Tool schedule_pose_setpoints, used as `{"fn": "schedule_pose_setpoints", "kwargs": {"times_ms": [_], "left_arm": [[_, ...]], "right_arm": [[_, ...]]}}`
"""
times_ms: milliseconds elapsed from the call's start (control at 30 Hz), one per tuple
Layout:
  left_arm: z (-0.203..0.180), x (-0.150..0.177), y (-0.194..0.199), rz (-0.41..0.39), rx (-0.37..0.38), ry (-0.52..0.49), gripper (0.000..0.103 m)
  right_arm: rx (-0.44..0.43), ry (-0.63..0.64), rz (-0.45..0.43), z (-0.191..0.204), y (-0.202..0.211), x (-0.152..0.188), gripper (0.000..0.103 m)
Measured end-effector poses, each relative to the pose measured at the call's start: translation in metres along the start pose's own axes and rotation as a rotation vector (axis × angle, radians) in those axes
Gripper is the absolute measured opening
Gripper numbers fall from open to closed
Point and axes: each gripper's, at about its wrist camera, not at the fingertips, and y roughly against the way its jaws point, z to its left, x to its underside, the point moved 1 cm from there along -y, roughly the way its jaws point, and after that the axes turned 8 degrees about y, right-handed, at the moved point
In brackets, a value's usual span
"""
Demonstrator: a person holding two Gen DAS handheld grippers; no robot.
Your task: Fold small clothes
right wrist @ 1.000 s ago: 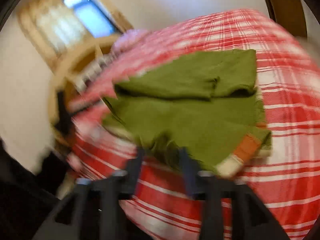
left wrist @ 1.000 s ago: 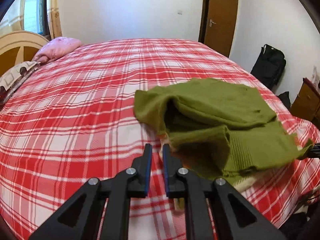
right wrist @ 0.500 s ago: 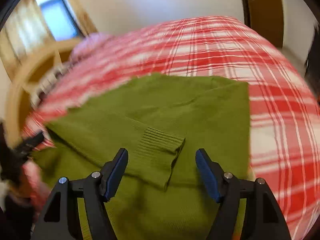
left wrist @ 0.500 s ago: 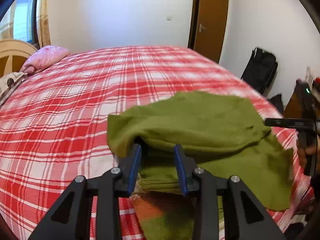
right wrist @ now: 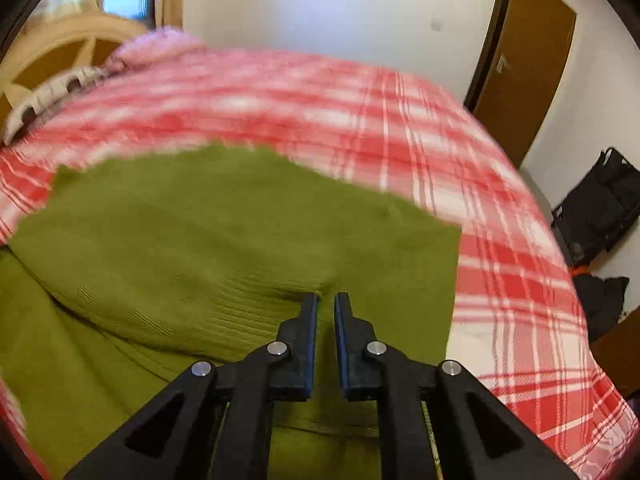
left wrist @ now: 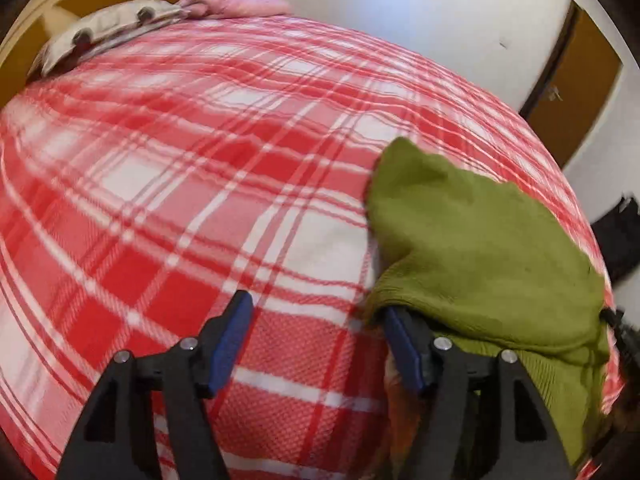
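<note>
Green knitted sweater (right wrist: 240, 248) on the red-and-white checked bed (left wrist: 200, 200).
Right claw (right wrist: 325, 300) closing on its ribbed cuff (12 o'clock); left claw (left wrist: 320, 316) opening, nothing between.

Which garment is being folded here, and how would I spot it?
Look at the bed with the red-and-white plaid blanket. On its near side lies the olive-green knit sweater, the only plain green thing there, unlike the pink pillow by the headboard.

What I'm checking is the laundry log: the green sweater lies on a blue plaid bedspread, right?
No: the plaid bedspread is red and white, not blue, as the right wrist view shows. The green sweater does lie on it.
</note>
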Motion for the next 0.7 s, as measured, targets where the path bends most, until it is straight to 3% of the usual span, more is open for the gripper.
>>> {"fn": "schedule_pose_setpoints", "kwargs": {"times_ms": [100, 167, 233, 367, 433, 467, 500, 600, 633, 700], "left_arm": [[-0.010, 0.008, 0.005, -0.030, -0.065, -0.078, 0.070], [-0.004, 0.005, 0.005, -0.013, -0.050, -0.086, 0.070], [0.005, 0.001, 0.011, 0.006, -0.031, -0.076, 0.068], [0.007, -0.005, 0.036, -0.060, -0.011, -0.189, 0.068], [0.001, 0.000, 0.050, -0.117, -0.008, -0.322, 0.068], [-0.005, 0.004, 0.055, -0.134, -0.009, -0.405, 0.068], [-0.012, 0.011, 0.058, -0.145, -0.015, -0.508, 0.068], [-0.035, 0.037, 0.064, -0.202, -0.033, -0.810, 0.072], [-0.043, 0.047, 0.064, -0.237, -0.039, -0.916, 0.073], [-0.053, 0.061, 0.063, -0.283, -0.046, -1.066, 0.074]], "right_arm": [[-0.044, -0.020, -0.021, -0.007, 0.001, 0.005, 0.009], [-0.094, -0.098, -0.021, -0.020, 0.013, 0.004, 0.009], [-0.137, -0.158, -0.074, -0.027, 0.037, 0.014, 0.009], [-0.224, -0.200, -0.145, -0.030, 0.092, 0.040, 0.013], [-0.275, -0.242, -0.152, -0.031, 0.114, 0.063, 0.041], [-0.315, -0.299, -0.154, -0.034, 0.127, 0.081, 0.067], [-0.343, -0.337, -0.163, -0.035, 0.133, 0.093, 0.075], [-0.403, -0.399, -0.135, -0.033, 0.151, 0.129, 0.075], [-0.384, -0.374, -0.117, -0.029, 0.156, 0.136, 0.075], [-0.250, -0.243, -0.060, -0.009, 0.166, 0.152, 0.075]]}}
